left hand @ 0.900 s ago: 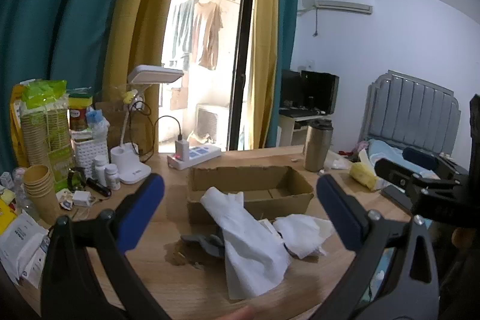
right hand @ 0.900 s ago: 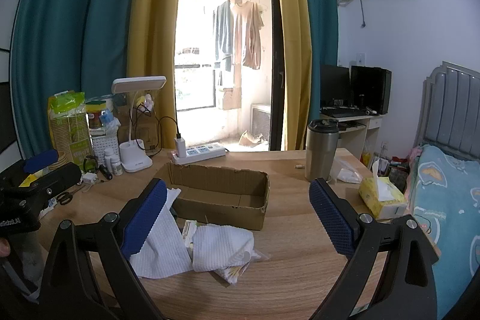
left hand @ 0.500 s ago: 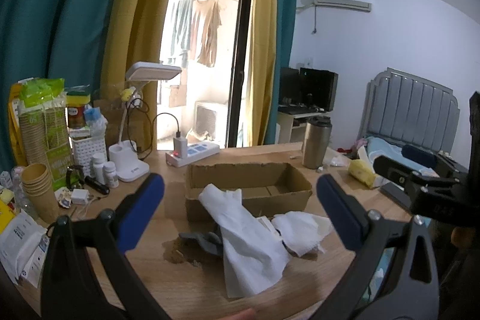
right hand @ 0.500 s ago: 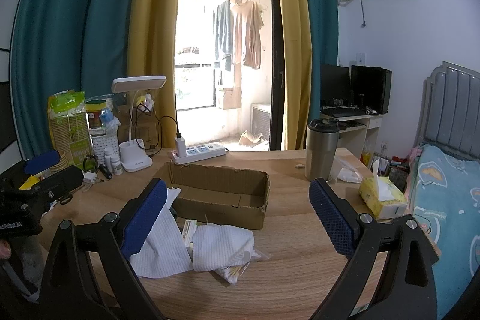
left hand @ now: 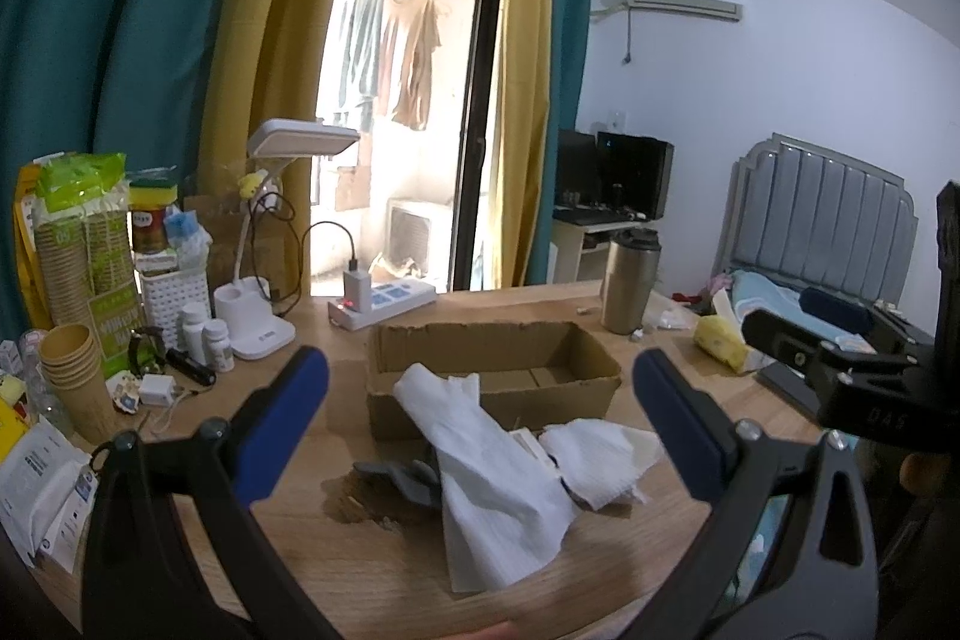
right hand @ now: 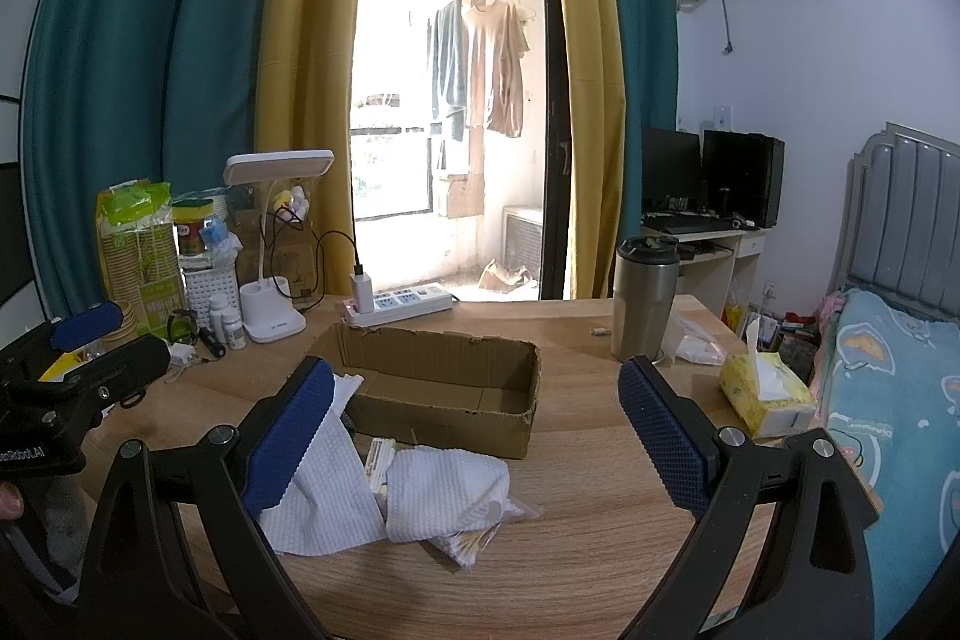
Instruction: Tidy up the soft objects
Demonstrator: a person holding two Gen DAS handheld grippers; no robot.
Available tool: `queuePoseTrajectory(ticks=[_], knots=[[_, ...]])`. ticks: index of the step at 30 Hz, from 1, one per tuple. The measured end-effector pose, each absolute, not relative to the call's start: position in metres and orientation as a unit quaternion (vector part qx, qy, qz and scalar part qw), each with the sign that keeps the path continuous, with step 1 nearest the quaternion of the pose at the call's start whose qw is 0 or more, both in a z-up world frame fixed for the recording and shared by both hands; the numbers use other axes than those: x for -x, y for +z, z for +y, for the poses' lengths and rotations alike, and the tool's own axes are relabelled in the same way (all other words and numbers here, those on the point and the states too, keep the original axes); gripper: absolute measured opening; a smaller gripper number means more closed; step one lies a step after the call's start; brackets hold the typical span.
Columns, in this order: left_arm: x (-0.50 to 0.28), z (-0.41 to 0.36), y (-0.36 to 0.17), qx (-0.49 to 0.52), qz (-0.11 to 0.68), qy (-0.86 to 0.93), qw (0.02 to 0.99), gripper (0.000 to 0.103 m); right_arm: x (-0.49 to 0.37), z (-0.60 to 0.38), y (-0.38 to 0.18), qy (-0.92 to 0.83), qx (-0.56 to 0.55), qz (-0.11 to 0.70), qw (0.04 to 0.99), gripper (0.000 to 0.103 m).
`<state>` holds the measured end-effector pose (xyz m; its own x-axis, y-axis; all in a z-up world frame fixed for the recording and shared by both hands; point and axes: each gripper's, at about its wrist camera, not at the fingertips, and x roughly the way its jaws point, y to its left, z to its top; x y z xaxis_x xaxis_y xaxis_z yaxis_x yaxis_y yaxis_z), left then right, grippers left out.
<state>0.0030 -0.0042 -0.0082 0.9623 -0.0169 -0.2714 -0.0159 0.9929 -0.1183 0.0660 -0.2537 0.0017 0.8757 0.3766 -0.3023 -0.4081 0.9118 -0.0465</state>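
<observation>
Two white cloths lie on the wooden table in front of an open, empty cardboard box (left hand: 492, 370) (right hand: 444, 388). The long cloth (left hand: 492, 484) (right hand: 324, 490) leans against the box's near wall. The crumpled cloth (left hand: 594, 454) (right hand: 444, 490) sits to its right, over a small packet. A grey soft item (left hand: 396, 478) peeks out from under the long cloth. My left gripper (left hand: 480, 424) hovers open above the cloths, nothing between its blue pads. My right gripper (right hand: 474, 436) is open too, short of the cloths and holding nothing.
A steel tumbler (right hand: 645, 298) and a yellow tissue pack (right hand: 768, 394) stand at the right of the table. A desk lamp (left hand: 264, 316), power strip (left hand: 384, 301), bottles, paper cups (left hand: 72, 370) and packets crowd the left. A bed (right hand: 900, 400) is at the right.
The left wrist view has shifted slightly, so the box and cloths sit a little lower and nearer its middle. The right gripper has stayed still. Both stay open.
</observation>
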Motion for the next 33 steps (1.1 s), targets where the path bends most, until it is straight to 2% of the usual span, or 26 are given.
queuePoseTrajectory(ticks=[33], knots=[[-0.007, -0.0046, -0.0071, 0.06, 0.143, -0.001, 0.988, 0.102, -0.0651, -0.2552, 0.0021, 0.204, 0.054, 0.146, 0.967, 0.098]])
